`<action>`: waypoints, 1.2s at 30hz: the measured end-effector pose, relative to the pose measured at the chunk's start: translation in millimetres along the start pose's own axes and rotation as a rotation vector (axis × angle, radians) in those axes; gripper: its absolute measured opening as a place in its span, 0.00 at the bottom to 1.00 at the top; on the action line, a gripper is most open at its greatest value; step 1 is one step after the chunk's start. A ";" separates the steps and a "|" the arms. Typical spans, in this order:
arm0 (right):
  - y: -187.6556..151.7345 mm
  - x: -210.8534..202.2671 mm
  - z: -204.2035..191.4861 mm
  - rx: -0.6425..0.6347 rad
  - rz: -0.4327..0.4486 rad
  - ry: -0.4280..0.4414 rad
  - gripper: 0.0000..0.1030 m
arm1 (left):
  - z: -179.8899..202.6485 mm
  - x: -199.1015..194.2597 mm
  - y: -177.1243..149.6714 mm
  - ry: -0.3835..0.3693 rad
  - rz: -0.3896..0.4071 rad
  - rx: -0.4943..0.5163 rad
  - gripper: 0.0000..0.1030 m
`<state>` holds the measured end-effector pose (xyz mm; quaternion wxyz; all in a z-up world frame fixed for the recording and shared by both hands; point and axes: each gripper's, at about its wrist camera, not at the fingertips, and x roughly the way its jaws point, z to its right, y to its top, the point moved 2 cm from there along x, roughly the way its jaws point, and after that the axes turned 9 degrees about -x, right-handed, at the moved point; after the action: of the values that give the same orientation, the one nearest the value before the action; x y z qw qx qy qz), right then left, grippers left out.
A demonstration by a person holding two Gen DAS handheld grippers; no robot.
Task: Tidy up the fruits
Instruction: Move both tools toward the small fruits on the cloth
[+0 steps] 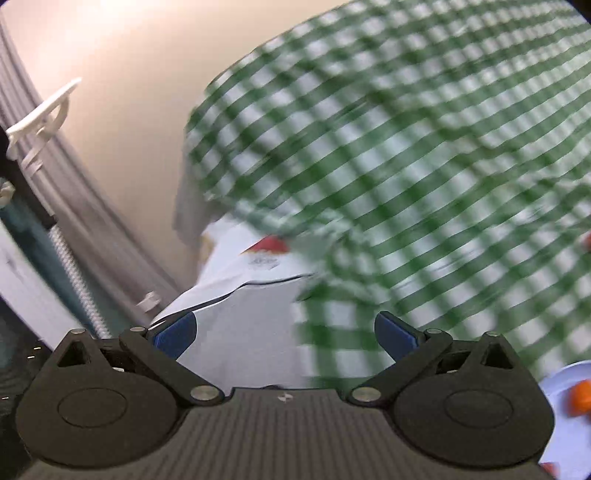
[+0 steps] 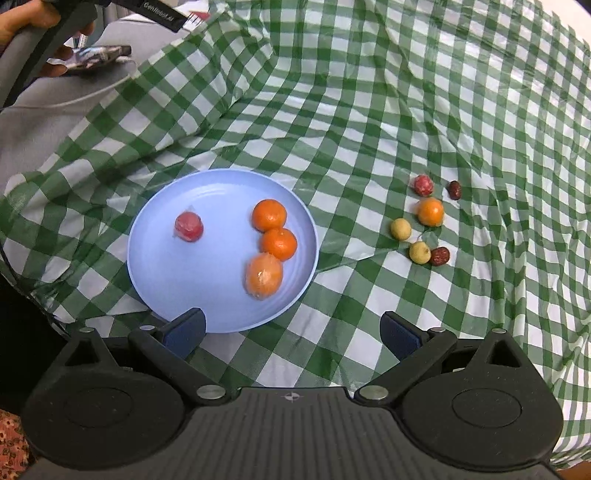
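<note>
In the right wrist view a light blue plate (image 2: 207, 295) lies on the green checked cloth. It holds three oranges (image 2: 269, 215) (image 2: 279, 243) (image 2: 263, 276) and a red wrapped fruit (image 2: 188, 226). To its right on the cloth lie an orange (image 2: 430, 211), a red fruit (image 2: 423, 185), two dark red dates (image 2: 454, 190) (image 2: 440, 256) and two pale yellow fruits (image 2: 400, 228) (image 2: 419, 252). My right gripper (image 2: 291, 330) is open and empty over the plate's near edge. My left gripper (image 1: 286, 332) is open and empty; its view is blurred, with the plate's rim (image 1: 565, 376) at the lower right.
The cloth (image 2: 369, 110) is wrinkled and its far left edge hangs over a grey surface (image 2: 55, 122). A hand holding the other gripper's handle (image 2: 40, 22) is at the top left. The left wrist view shows a beige wall (image 1: 129, 92) and a white paper (image 1: 258, 266).
</note>
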<state>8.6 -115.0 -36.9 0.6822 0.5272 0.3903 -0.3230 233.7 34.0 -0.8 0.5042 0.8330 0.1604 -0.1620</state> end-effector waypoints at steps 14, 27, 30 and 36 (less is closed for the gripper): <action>6.8 -2.2 1.6 -0.007 0.010 0.007 0.97 | 18.5 -24.4 17.8 -0.146 -0.021 0.018 1.00; -6.2 -40.2 40.4 0.153 0.135 -0.040 0.97 | 63.9 -136.9 0.5 -0.291 -0.071 -0.135 1.00; -14.3 -46.8 54.3 0.197 0.164 -0.060 0.97 | 74.8 -151.5 -12.8 -0.322 -0.112 -0.151 1.00; -30.5 -46.0 84.7 0.240 0.210 -0.114 0.97 | 107.2 -165.1 -24.7 -0.376 -0.147 -0.109 1.00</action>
<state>-23.5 -203.1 0.8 0.6656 0.6235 0.2523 -0.3235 63.5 -67.9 3.9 0.5563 0.7457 0.1324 -0.3420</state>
